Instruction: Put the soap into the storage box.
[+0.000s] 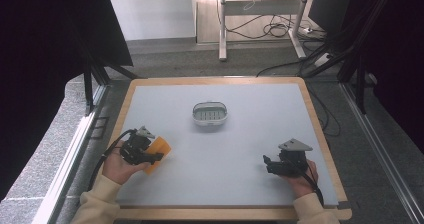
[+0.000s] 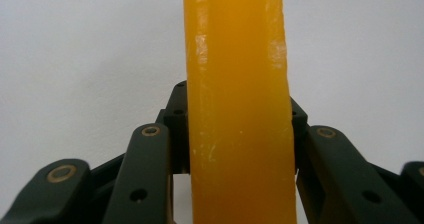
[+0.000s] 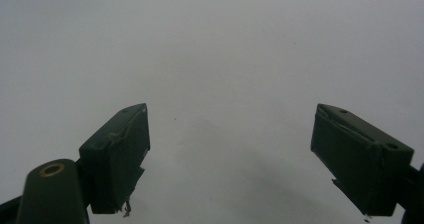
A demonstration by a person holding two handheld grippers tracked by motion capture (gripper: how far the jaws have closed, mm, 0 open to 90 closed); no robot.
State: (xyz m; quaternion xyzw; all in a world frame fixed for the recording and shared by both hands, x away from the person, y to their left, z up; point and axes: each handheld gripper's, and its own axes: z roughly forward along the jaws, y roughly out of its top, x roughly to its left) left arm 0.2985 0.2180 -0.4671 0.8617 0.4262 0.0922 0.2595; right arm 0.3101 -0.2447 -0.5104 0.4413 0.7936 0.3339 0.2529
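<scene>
While the person's left hand [image 1: 119, 167] rests near the table's front left corner, the left gripper [image 1: 150, 156] it holds is clamped on an orange bar [image 1: 159, 153]. Seen from the left gripper view, the orange bar [image 2: 239, 109] stands as a thick, smooth, waxy yellow-orange slab running from the bottom edge to the top, with faint pale scuffs on its face and slightly rounded edges; the black jaws press against both of its sides. From the high view it looks like a flat orange block with squared corners, sticking out past the gripper toward the table's middle, low over the grey table [image 1: 240, 149].

At the front right, the right hand [image 1: 301, 182] holds the right gripper [image 1: 268, 164], its jaws spread wide with nothing between them; the right gripper view shows bare grey surface between the two pads [image 3: 117, 154].

A small white oval basket [image 1: 210, 113] with a slotted floor sits toward the table's middle, well apart from both grippers.
</scene>
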